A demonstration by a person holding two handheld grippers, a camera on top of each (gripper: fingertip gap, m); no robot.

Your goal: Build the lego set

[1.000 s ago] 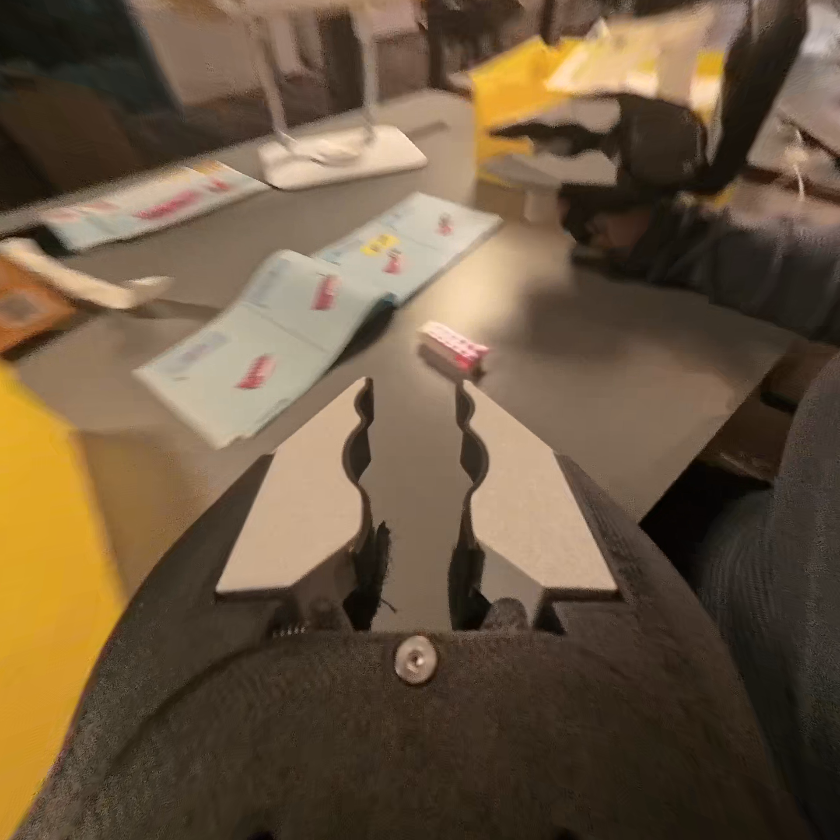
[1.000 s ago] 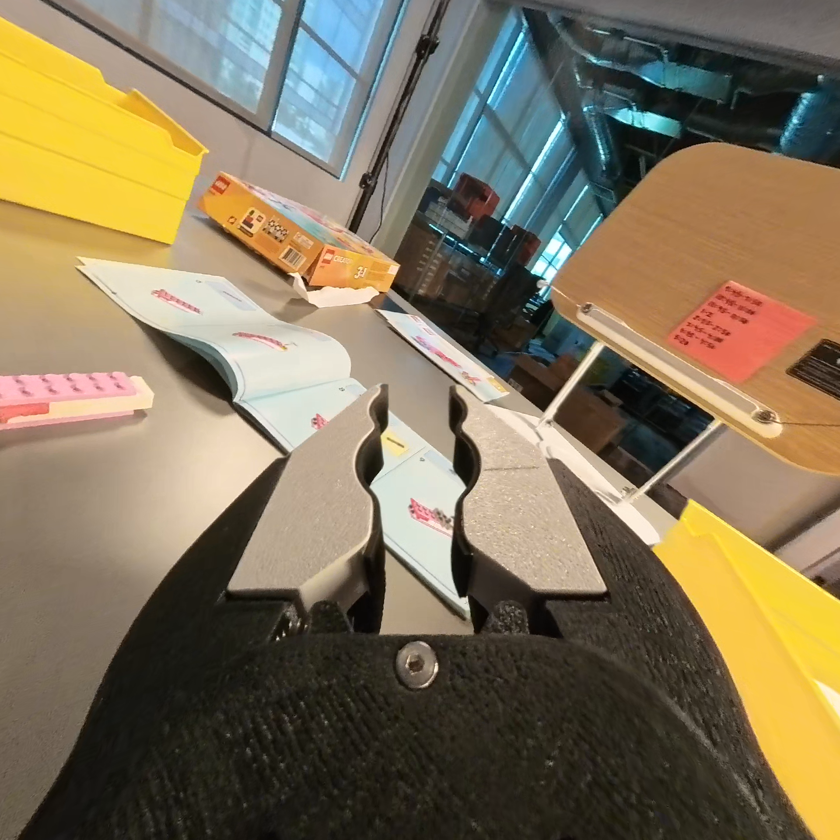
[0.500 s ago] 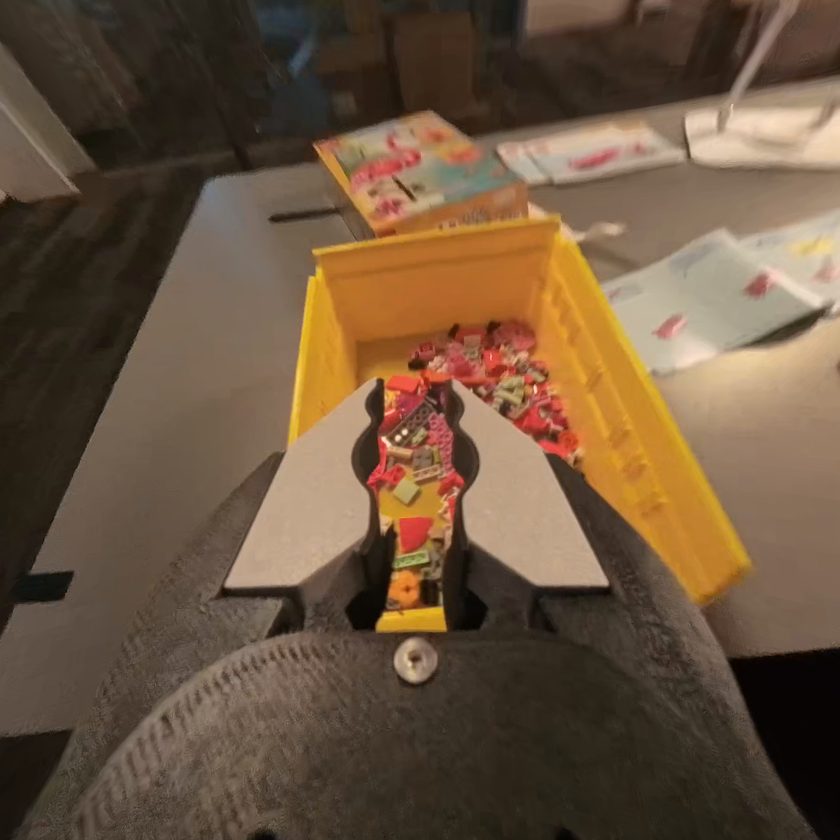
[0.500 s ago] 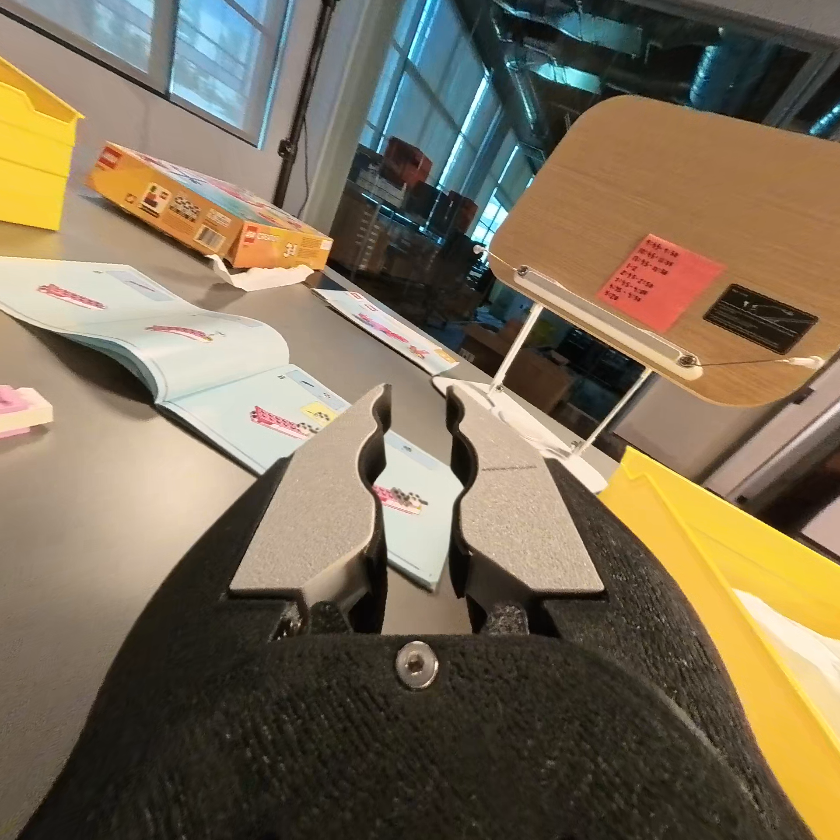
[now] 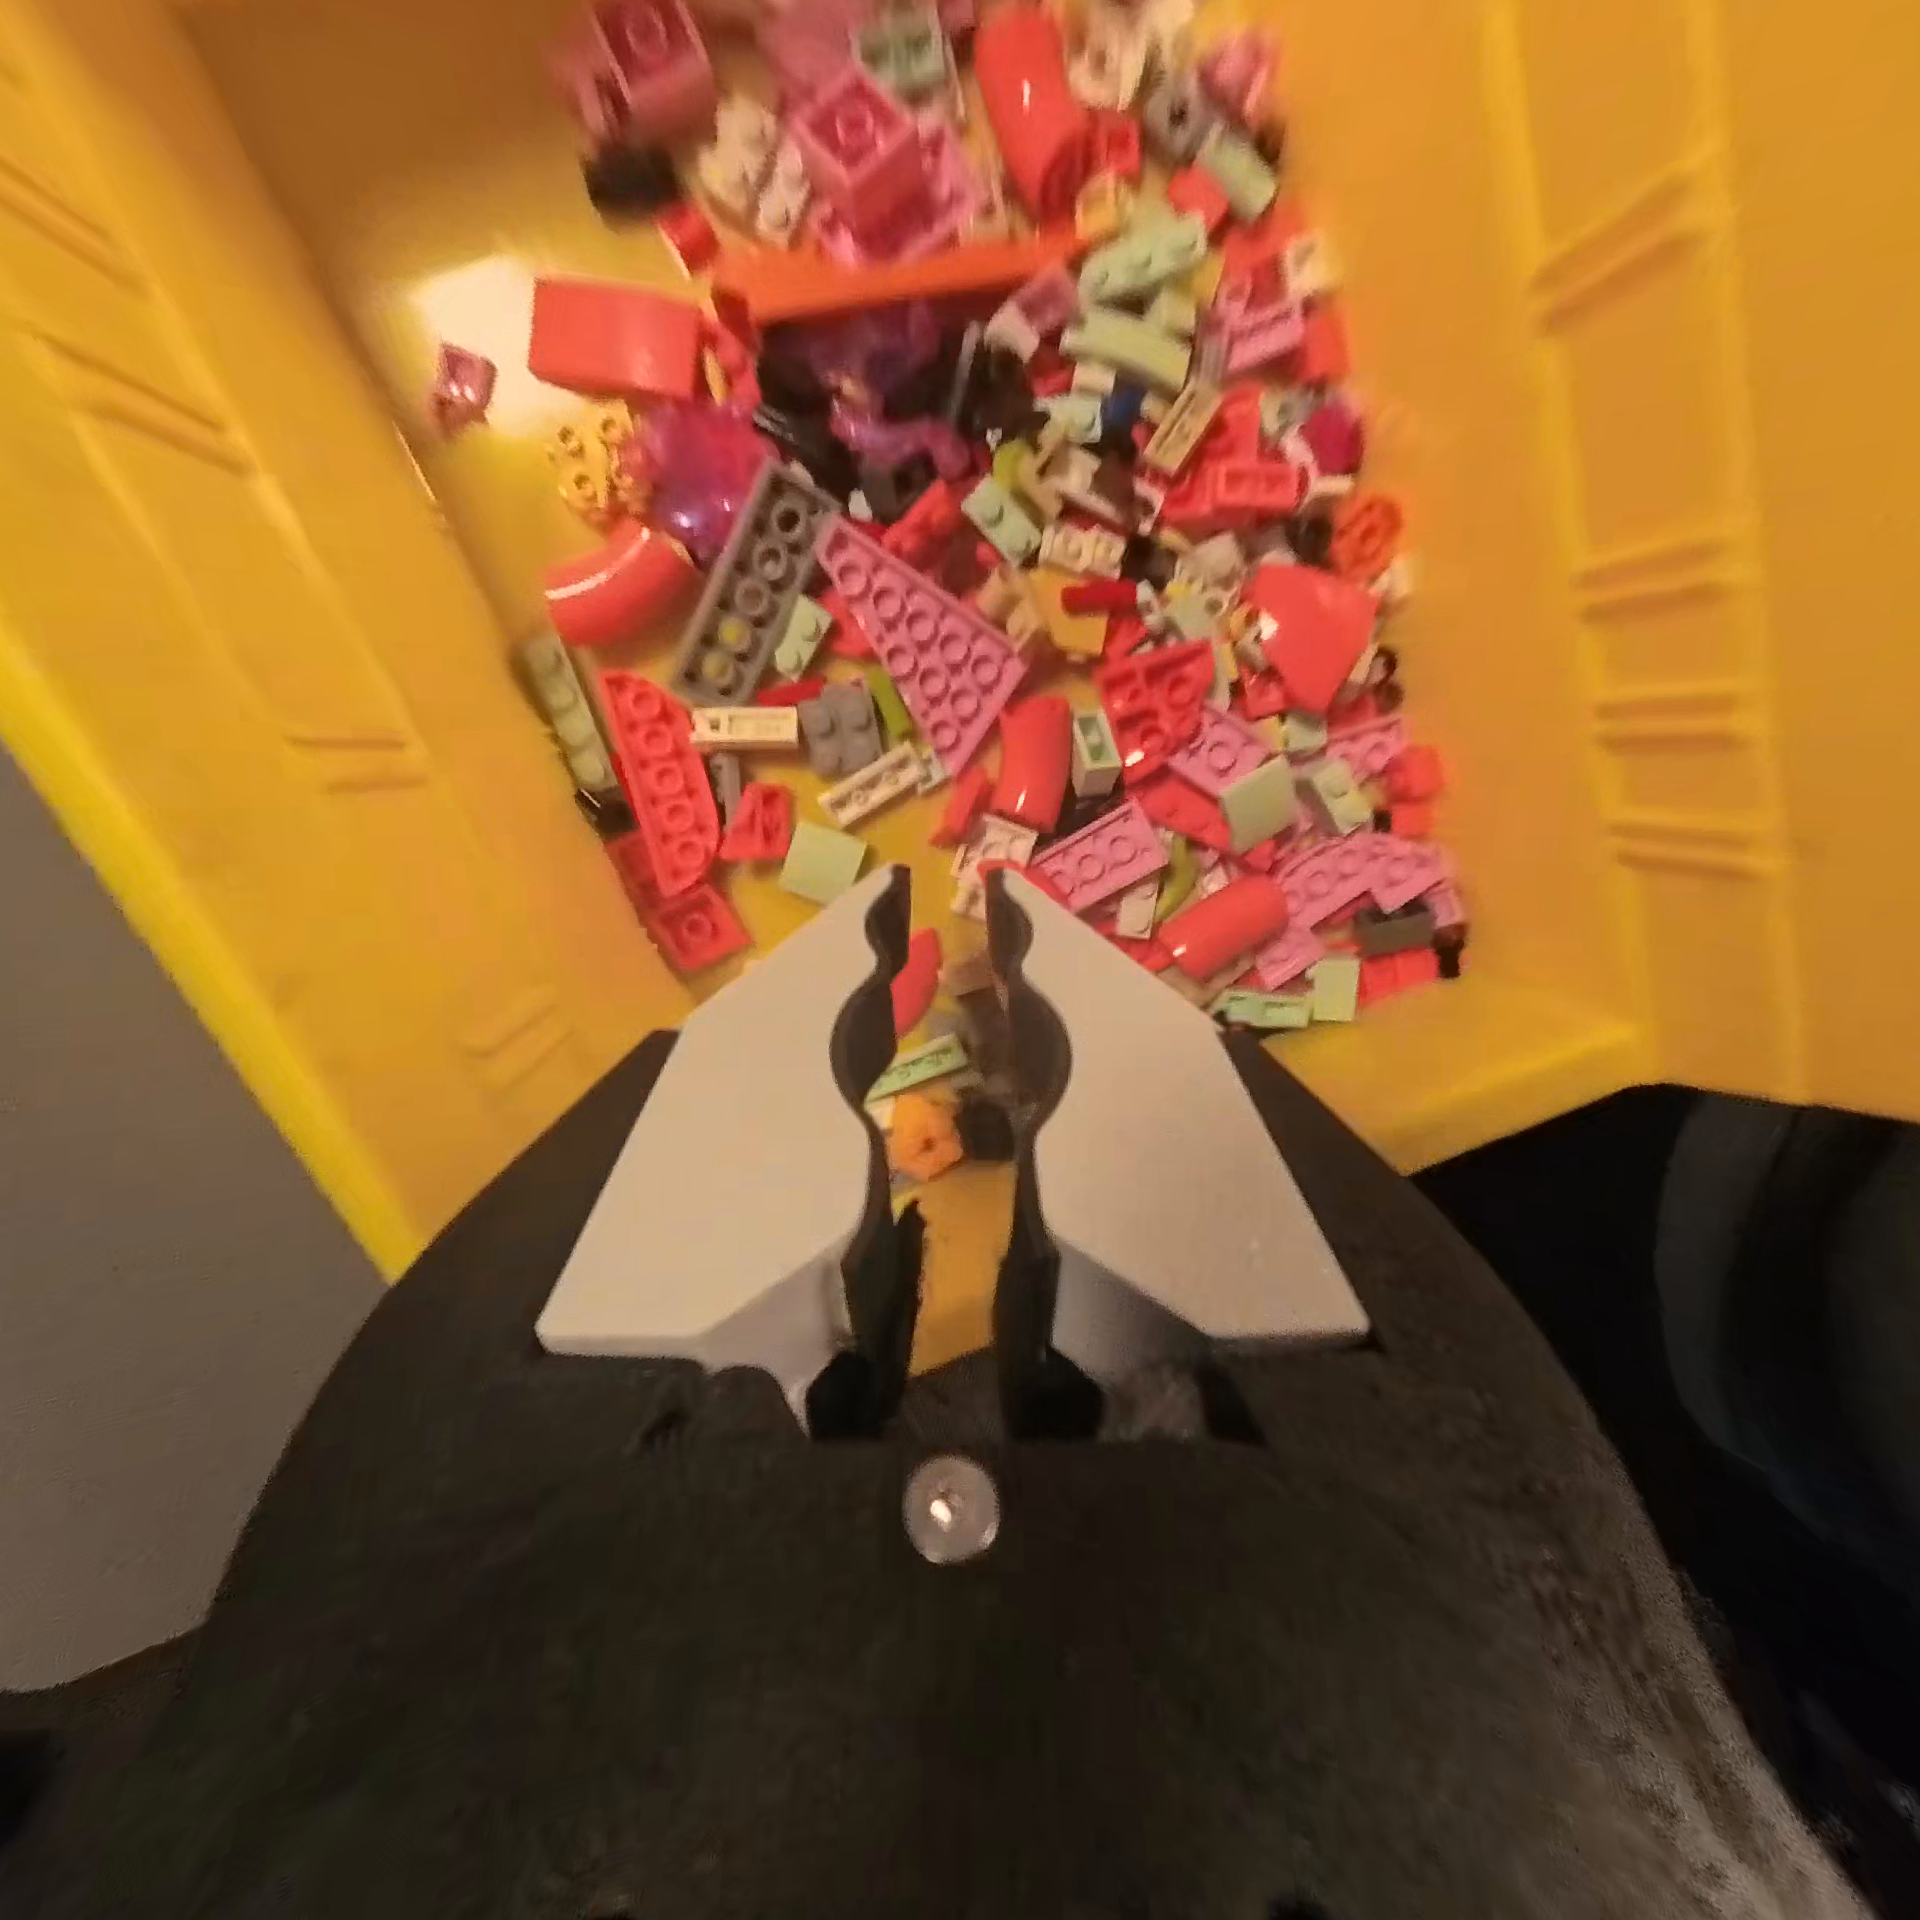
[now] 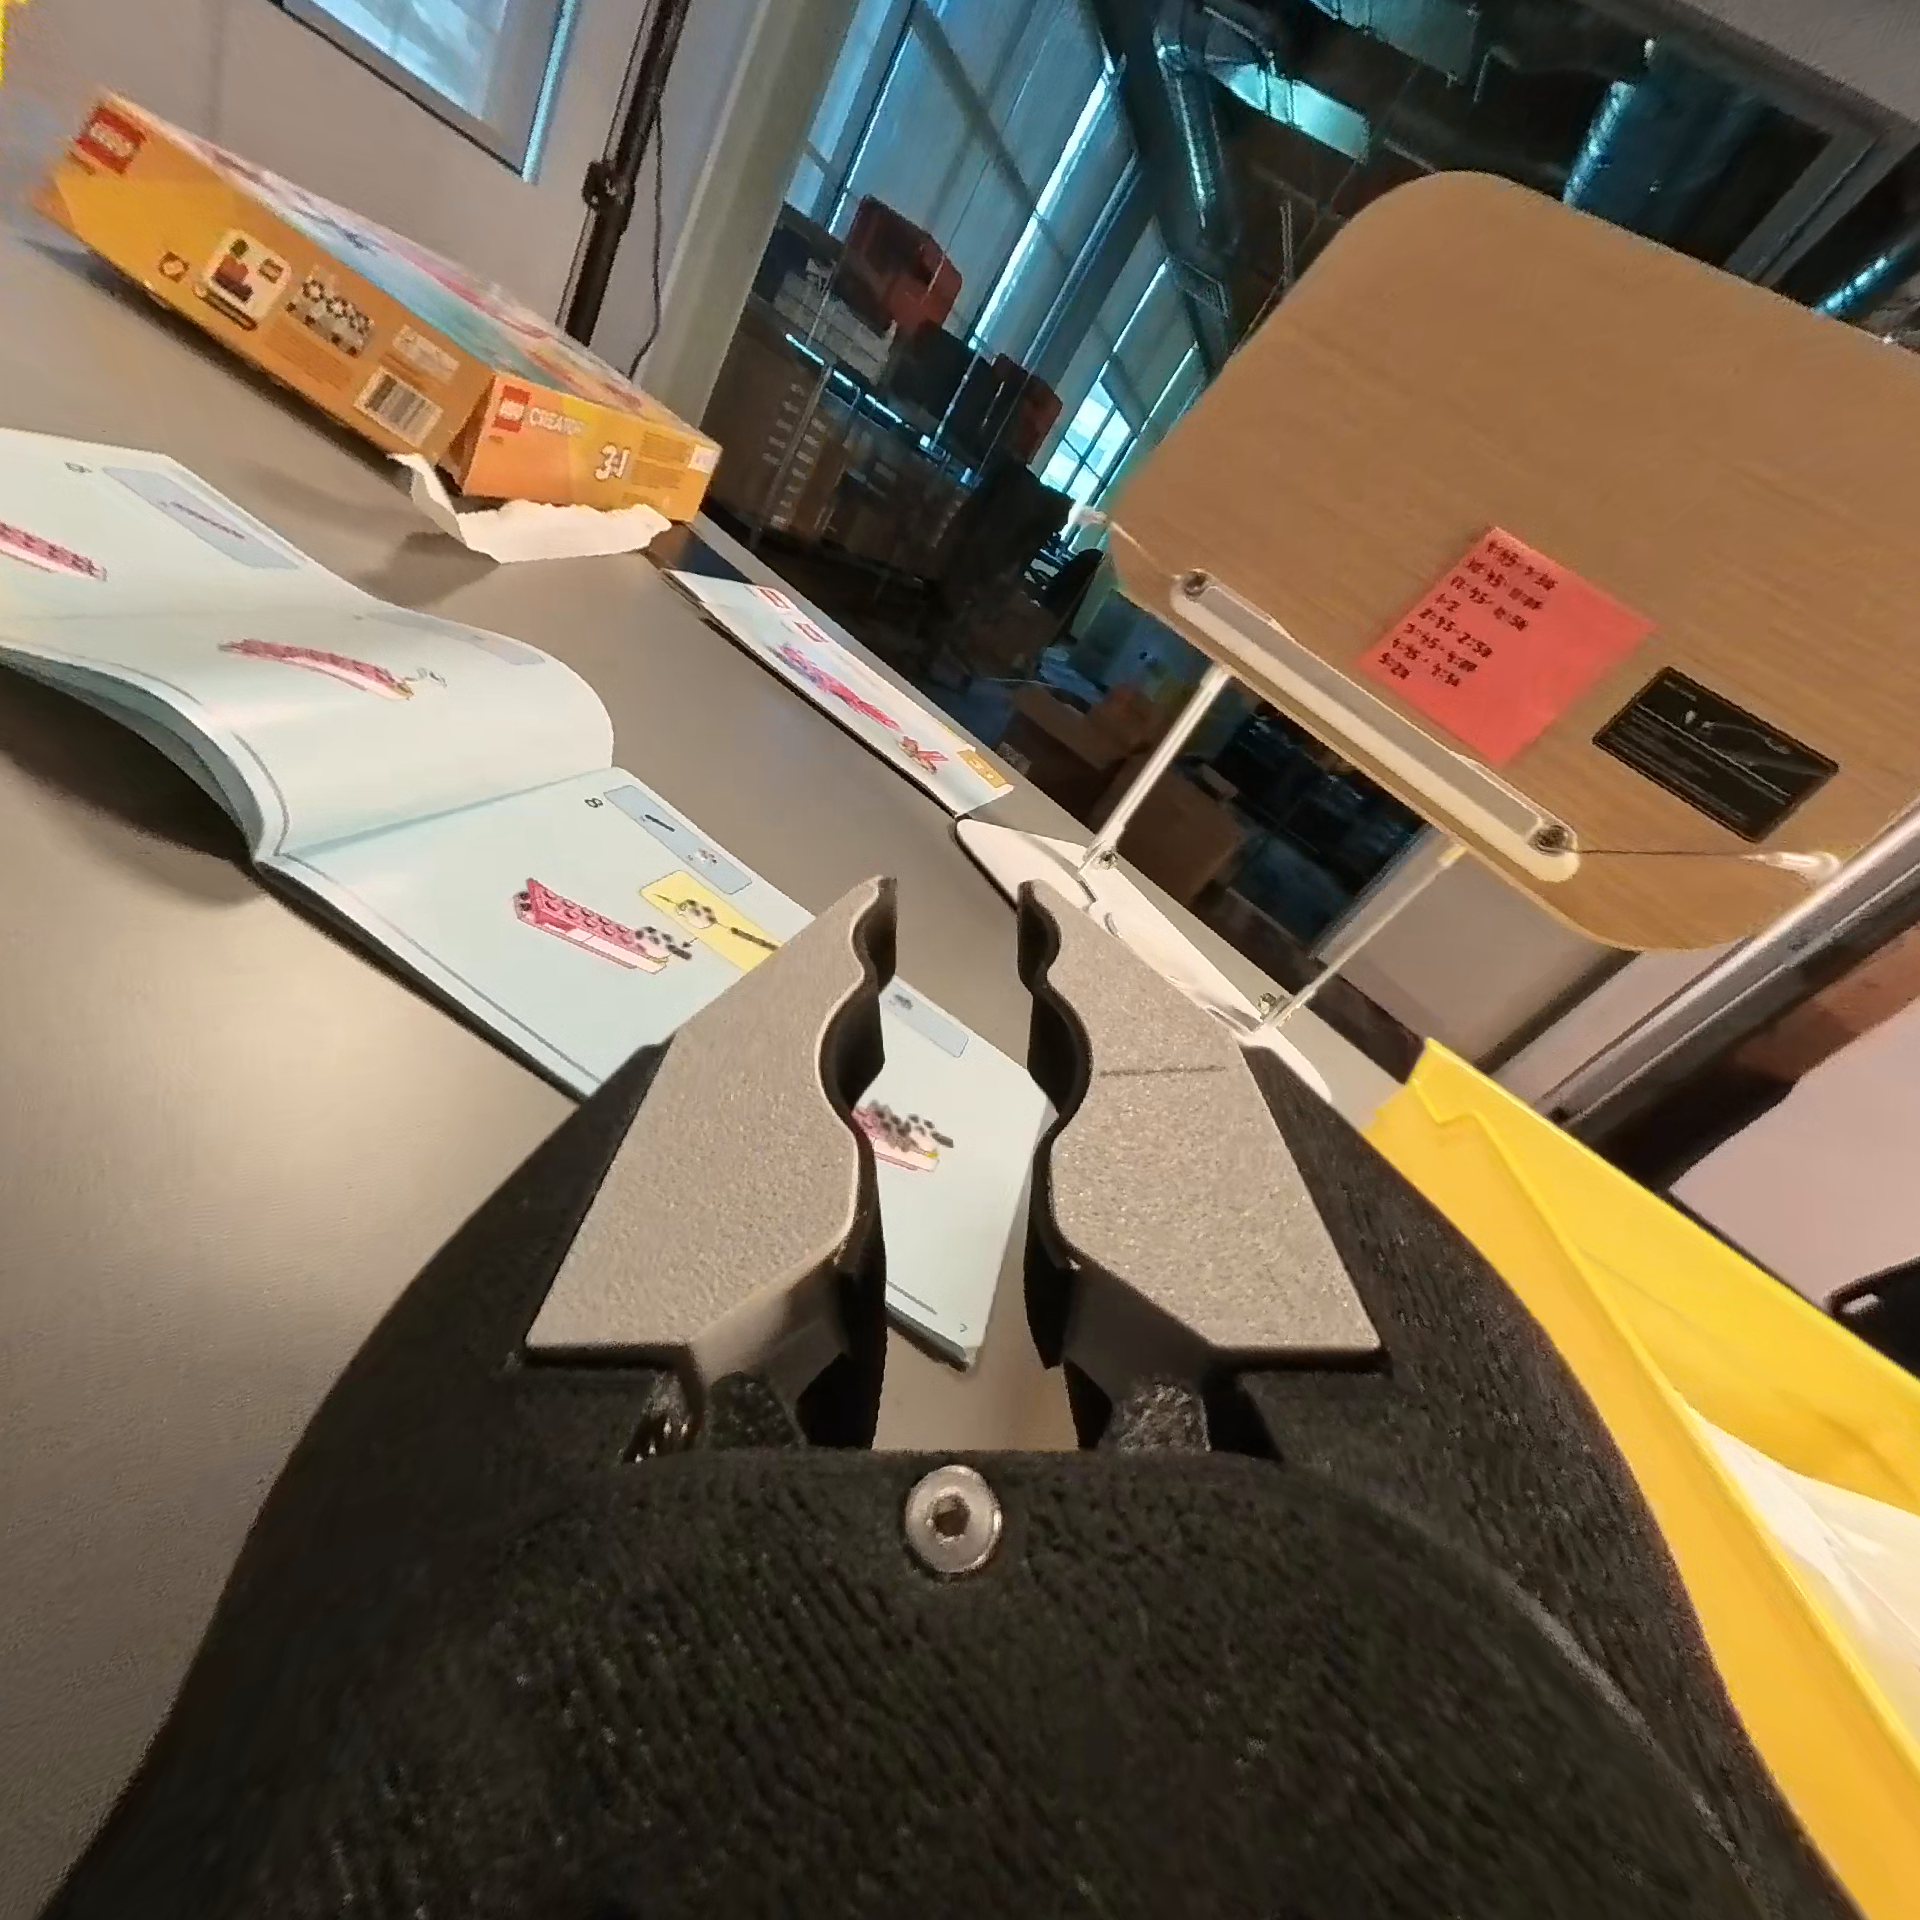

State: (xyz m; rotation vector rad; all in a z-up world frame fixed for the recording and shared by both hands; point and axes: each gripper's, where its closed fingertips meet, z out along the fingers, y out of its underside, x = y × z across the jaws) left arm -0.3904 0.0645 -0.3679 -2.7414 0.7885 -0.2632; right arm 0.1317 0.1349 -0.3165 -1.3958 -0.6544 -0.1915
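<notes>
The left gripper (image 5: 948, 883) hangs over a yellow bin (image 5: 260, 644), its grey fingers a narrow gap apart and clamping nothing. Through that gap show a coral curved piece (image 5: 916, 985), a mint tile and an orange bit, all lying on the bin floor below the fingers; the lower ones are half hidden by the wavy black pads. Just past the tips lie a small white plate (image 5: 1000, 844) and a mint tile (image 5: 823, 862), neither touched. Beyond spreads the heap of bricks (image 5: 1039, 582): studded pink wedge plates, a grey holed plate (image 5: 750, 584), glossy coral curved pieces, mint bits. The far end of the heap is smeared by blur and cut by the top edge. The bin's ribbed plastic walls rise on both sides.

The right gripper (image 6: 956, 914) sits low over a matt dark table (image 6: 156, 1091), its rough grey fingers parted and bare. Between and under them lies an open pale-blue booklet (image 6: 436, 790), its near corner hidden by the fingers. To the right a second yellow bin (image 6: 1662, 1351) is cut off by the edge. Farther off stand a wooden board on a white stand (image 6: 1475, 499) carrying a red note, a second booklet (image 6: 842, 696), torn white paper, and an orange box (image 6: 364, 343), slightly blurred.
</notes>
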